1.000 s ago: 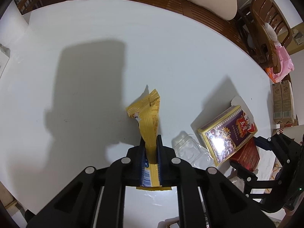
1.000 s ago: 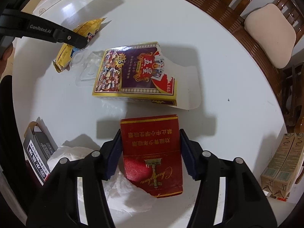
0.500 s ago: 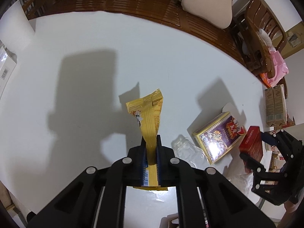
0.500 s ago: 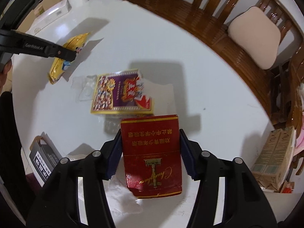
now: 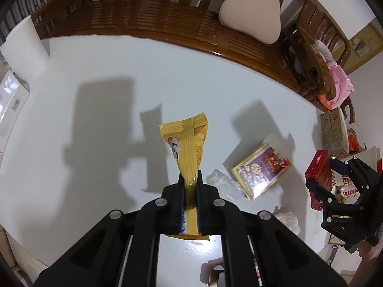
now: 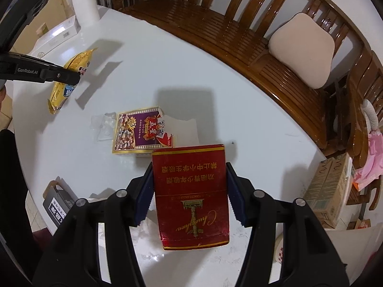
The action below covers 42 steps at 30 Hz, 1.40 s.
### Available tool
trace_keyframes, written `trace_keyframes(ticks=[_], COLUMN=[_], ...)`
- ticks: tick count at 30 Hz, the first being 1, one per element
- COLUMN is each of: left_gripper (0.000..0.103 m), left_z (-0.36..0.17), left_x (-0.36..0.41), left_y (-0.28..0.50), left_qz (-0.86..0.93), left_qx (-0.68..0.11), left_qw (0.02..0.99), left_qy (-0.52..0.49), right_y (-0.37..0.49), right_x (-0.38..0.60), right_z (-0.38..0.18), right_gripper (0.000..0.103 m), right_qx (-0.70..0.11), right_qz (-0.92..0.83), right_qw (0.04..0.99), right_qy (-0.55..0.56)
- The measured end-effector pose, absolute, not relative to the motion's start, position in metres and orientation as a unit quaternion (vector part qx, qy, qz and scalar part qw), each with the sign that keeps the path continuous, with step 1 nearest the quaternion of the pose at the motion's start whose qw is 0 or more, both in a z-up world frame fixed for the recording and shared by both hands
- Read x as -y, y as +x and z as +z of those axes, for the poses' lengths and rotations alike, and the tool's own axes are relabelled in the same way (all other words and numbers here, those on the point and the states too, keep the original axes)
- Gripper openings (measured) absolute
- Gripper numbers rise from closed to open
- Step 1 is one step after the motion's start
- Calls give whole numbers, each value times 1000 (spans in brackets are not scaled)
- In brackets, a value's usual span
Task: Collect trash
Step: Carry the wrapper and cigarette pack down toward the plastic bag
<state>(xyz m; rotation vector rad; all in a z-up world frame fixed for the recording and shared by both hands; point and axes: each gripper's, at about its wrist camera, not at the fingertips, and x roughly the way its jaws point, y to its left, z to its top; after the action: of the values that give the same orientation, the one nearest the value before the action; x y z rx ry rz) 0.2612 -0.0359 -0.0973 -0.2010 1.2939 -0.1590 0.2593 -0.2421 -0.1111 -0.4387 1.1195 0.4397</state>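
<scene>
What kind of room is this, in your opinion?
Probably a home dining or sitting room: a round white table, a curved brown wooden bench with a beige cushion, household litter.

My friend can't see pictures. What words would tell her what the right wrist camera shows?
A hand-held gripper clamps a red cigarette pack above a round white table. On the table lie a purple and gold card box and clear plastic; at far left another hand-held gripper pinches a yellow wrapper. A wooden bench curves behind.

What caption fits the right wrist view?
Right gripper clamps a red cardboard cigarette pack above the white round table, purple-and-gold card box behind.
</scene>
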Motion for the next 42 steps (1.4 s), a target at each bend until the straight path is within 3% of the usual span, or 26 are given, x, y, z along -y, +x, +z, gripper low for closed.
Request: trace_keyframes(ticks=[10, 23, 30, 42], left_gripper=[8, 7, 7, 7], left_z=[-41, 0, -36, -172], left_x=[49, 70, 85, 102], left_y=[219, 75, -9, -92], left_qz=[-116, -225, -273, -289], left_qx=[-559, -528, -544, -609], left_qw=[818, 819, 793, 739], left_qy=[-65, -24, -3, 9], right_y=[203, 46, -42, -117], right_x=[238, 229, 226, 209], right_z=[-69, -26, -50, -175], right_gripper=[55, 54, 55, 54], right_qx=[-483, -454, -467, -527], right_qz=[208, 210, 202, 187], right_qw=[826, 840, 835, 812], right_qy=[-201, -211, -208, -166])
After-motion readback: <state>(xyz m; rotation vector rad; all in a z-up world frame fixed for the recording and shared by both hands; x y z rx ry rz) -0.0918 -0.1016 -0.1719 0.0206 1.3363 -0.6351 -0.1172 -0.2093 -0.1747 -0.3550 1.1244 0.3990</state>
